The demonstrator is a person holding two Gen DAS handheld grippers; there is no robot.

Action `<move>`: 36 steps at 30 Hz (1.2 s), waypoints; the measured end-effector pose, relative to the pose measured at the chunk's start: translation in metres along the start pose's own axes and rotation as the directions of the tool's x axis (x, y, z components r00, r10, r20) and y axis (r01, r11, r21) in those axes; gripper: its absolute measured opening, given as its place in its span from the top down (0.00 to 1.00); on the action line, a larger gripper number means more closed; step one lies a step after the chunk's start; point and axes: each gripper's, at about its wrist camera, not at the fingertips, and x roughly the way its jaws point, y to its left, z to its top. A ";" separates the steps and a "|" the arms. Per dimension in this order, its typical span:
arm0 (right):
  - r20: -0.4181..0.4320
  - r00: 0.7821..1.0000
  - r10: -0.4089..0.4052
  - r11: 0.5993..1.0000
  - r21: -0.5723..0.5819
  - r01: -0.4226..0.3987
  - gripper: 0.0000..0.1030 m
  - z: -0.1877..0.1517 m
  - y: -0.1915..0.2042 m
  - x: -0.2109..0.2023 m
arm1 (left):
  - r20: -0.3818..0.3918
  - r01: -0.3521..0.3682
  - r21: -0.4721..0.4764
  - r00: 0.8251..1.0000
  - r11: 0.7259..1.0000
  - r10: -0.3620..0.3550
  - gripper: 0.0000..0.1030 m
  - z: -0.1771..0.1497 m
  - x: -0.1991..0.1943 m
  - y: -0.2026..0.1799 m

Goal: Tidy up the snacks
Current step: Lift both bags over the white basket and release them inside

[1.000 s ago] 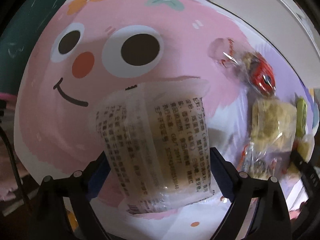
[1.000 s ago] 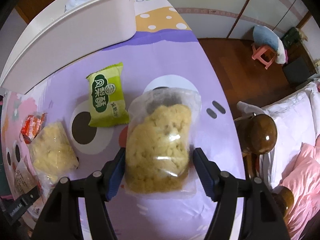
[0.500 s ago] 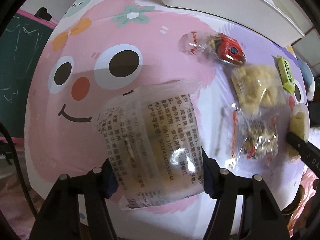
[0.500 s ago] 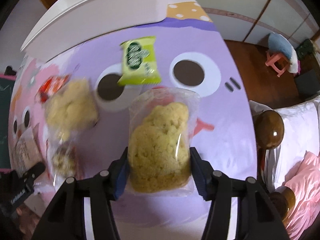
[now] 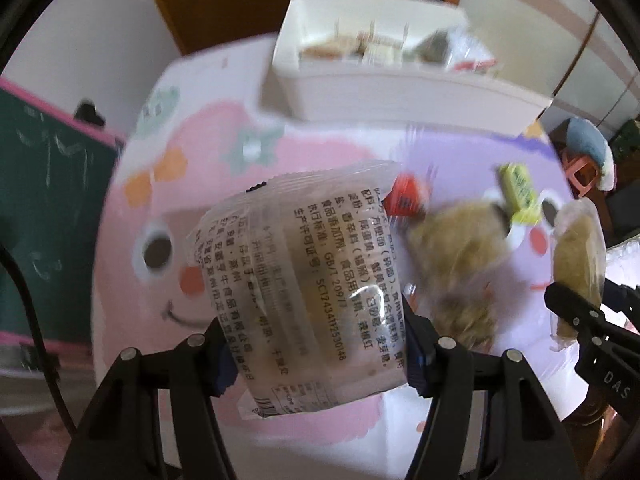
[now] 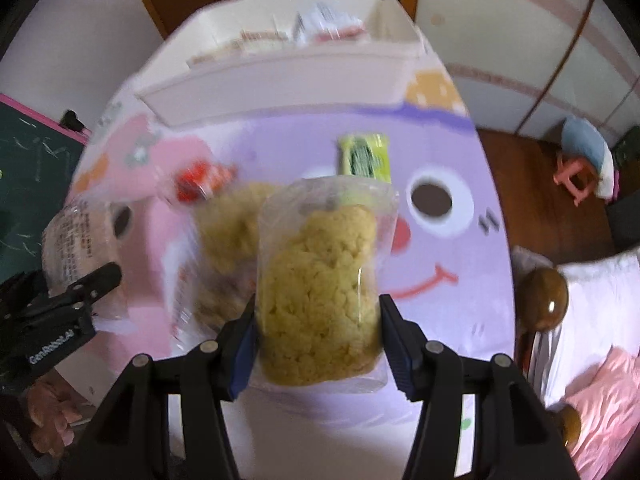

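1. Snacks are being sorted from the table (image 6: 448,152) into a white bin (image 6: 280,72) at its far edge; several wrapped items are already seen inside the bin, though blur hides what they are.
2. A clear printed packet (image 5: 304,280) is clamped by the left tool (image 5: 316,356), whose jaws are partly closed with the pads pressed on the packet's sides; it is judged to be lifted clear of the table.
3. A clear bag of yellow crumbly snack (image 6: 320,292) is gripped in the same way by the right tool (image 6: 318,344), jaws partly closed on both sides, and is held above the table too.
4. Both held packs are judged to be on the way to the bin, which lies well apart and ahead of both tools.
5. Left on the table are a green packet (image 6: 364,156), a red-wrapped snack (image 6: 200,180), another yellow crumbly bag (image 6: 236,224) and, just beside it, a darker mixed pack (image 5: 464,312), blurred in both views.
6. The task is therefore judged to be partly done: some items binned, two in transit, about four not yet collected.
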 end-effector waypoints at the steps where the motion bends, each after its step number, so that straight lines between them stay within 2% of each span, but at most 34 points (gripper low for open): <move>1: 0.015 1.000 0.005 1.000 -0.003 -0.005 0.46 0.005 0.000 -0.005 | 0.026 0.000 0.011 1.000 1.000 -0.001 0.39 0.009 -0.008 -0.002; 6: 0.124 0.992 0.025 1.000 -0.019 -0.023 0.46 0.037 0.006 -0.039 | 0.109 0.012 0.041 0.994 0.999 -0.017 0.38 0.040 -0.044 0.021; 12: 0.218 0.974 0.054 0.998 -0.022 -0.051 0.46 0.081 0.012 -0.073 | 0.189 0.014 0.078 0.982 0.997 -0.029 0.38 0.083 -0.062 0.015; 17: 0.277 0.959 0.050 0.998 -0.043 -0.040 0.46 0.117 0.018 -0.084 | 0.243 0.011 0.109 0.969 0.994 -0.037 0.38 0.117 -0.072 0.012; 22: 0.303 0.951 0.062 0.998 -0.048 -0.050 0.46 0.154 0.019 -0.085 | 0.281 0.013 0.132 0.958 0.991 -0.050 0.38 0.155 -0.078 0.007; 29: 0.338 0.941 0.031 0.999 -0.037 -0.019 0.46 0.201 0.020 -0.082 | 0.322 0.005 0.139 0.945 0.990 -0.050 0.38 0.213 -0.073 0.010; 32: 0.352 0.936 0.001 1.000 -0.024 0.008 0.45 0.218 0.019 -0.076 | 0.321 0.004 0.137 0.946 0.991 -0.048 0.38 0.232 -0.061 0.011; 36: 0.331 0.943 -0.022 1.000 0.004 0.022 0.45 0.240 0.013 -0.060 | 0.298 0.020 0.125 0.953 0.992 -0.057 0.38 0.252 -0.042 0.011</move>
